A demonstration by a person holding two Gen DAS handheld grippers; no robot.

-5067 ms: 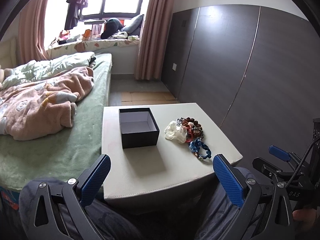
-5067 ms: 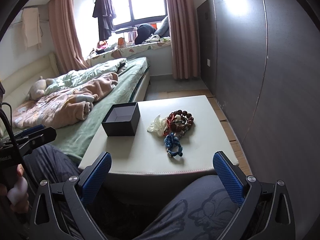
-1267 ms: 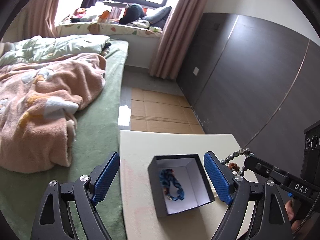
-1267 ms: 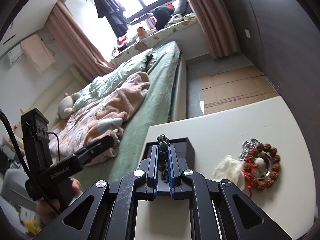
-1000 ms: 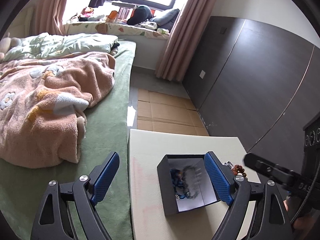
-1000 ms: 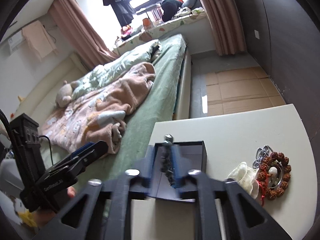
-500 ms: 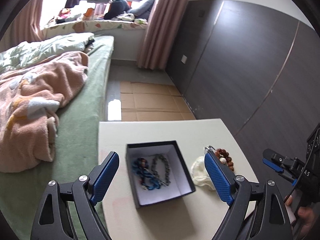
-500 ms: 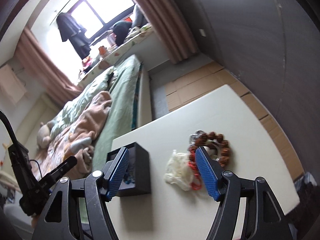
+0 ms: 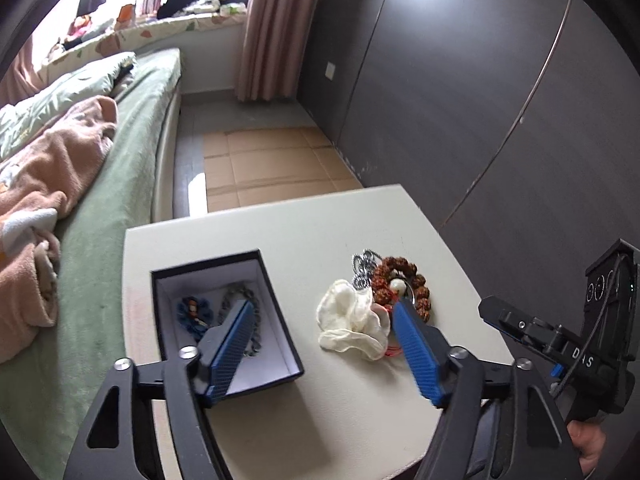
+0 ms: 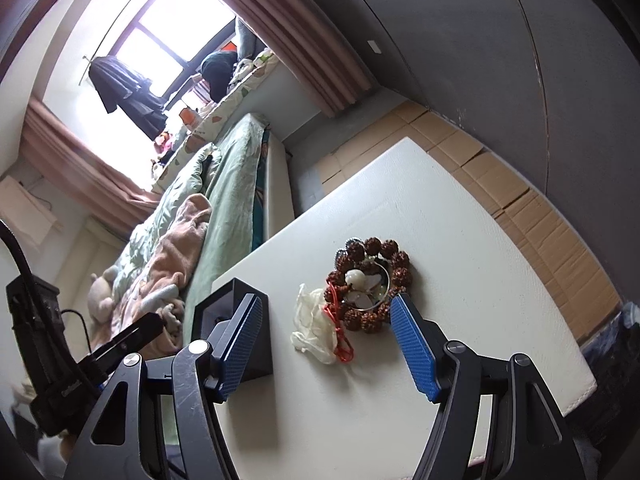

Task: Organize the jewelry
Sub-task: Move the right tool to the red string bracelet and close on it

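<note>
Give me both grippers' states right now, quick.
Left gripper: open, holding nothing.
Right gripper: open, holding nothing.

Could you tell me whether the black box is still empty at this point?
No, the left wrist view shows the black box holding a blue bracelet and a grey bead chain on its white lining.

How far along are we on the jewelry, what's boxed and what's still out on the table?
Boxed: a blue beaded bracelet and a grey metal chain bracelet lie inside the open black square box. In hand: nothing; the left gripper and right gripper are both open and empty. Left on the white table: the brown wooden bead bracelet, a silver chain, a red cord and the white fabric scrunchie.
</note>
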